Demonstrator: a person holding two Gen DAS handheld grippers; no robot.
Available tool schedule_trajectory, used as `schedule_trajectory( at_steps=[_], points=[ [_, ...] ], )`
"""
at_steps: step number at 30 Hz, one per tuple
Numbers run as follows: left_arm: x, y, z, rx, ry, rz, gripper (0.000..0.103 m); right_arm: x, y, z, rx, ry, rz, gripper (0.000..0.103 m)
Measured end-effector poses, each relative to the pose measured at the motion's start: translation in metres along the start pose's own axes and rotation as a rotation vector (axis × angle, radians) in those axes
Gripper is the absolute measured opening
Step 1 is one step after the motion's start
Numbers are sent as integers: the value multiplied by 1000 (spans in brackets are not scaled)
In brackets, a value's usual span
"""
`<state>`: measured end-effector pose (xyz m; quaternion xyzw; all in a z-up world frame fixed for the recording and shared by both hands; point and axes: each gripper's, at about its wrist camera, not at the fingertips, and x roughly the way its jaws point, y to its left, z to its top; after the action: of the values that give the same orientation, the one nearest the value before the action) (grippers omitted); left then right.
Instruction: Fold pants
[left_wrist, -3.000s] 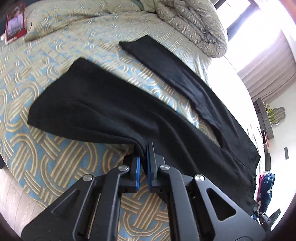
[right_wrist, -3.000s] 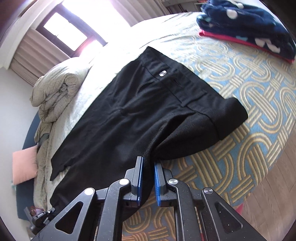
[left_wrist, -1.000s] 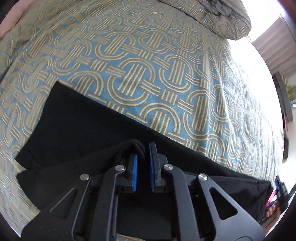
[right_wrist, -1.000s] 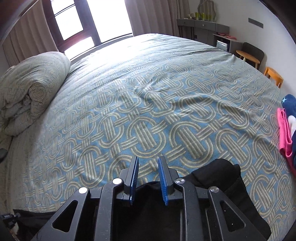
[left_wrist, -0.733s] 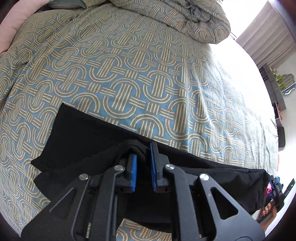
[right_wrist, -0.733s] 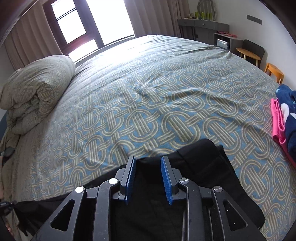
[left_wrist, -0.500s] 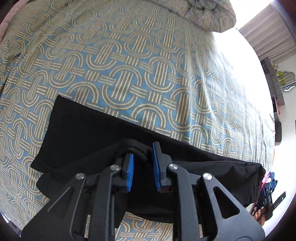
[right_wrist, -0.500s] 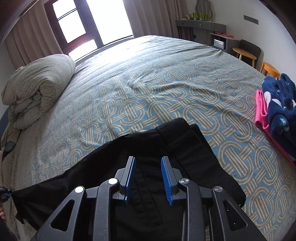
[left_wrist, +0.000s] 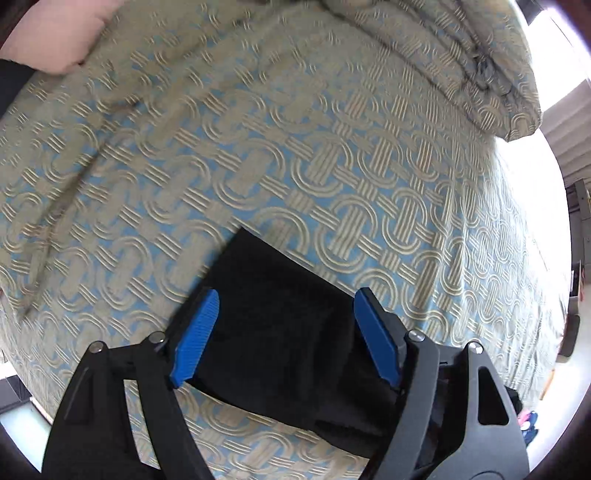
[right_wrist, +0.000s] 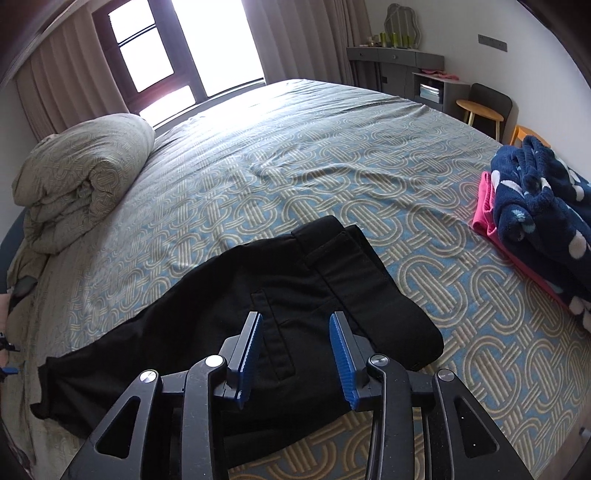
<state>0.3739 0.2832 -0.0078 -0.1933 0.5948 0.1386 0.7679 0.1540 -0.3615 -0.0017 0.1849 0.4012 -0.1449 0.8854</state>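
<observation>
My pants (right_wrist: 280, 295) are matt black woven cloth, smooth. The bedspread (right_wrist: 332, 166) is textured fabric with a raised woven pattern; the duvet (right_wrist: 81, 177) looks the same. My grippers (left_wrist: 284, 332) (right_wrist: 295, 350) are matt black, probably plastic, with ribbed blue pads (left_wrist: 195, 336) and shiny metal screws (right_wrist: 216, 361). The blanket (right_wrist: 546, 206) is fuzzy fleece.

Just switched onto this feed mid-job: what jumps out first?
The black pants lie folded lengthwise on the patterned bedspread, waistband toward the right. Both claws, left and right, hover open over them, gripping nothing. A navy and pink clothes pile sits at the bed's right edge.
</observation>
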Motion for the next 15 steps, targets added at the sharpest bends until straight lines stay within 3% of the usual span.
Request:
schedule_trajectory(
  at_steps=[3, 7, 12, 15],
  points=[
    [-6, 2, -25, 136, -48, 23, 76, -1, 7, -4, -28, 1, 2, 38],
    [-8, -1, -86, 326, -102, 34, 76, -3, 19, -8, -74, 4, 15, 38],
    [0, -12, -152, 391, -122, -12, 76, -1, 26, -19, -144, 31, 9, 38],
    [5, -21, -173, 406, -153, 14, 76, -3, 14, -27, -139, 52, -9, 39]
  ],
)
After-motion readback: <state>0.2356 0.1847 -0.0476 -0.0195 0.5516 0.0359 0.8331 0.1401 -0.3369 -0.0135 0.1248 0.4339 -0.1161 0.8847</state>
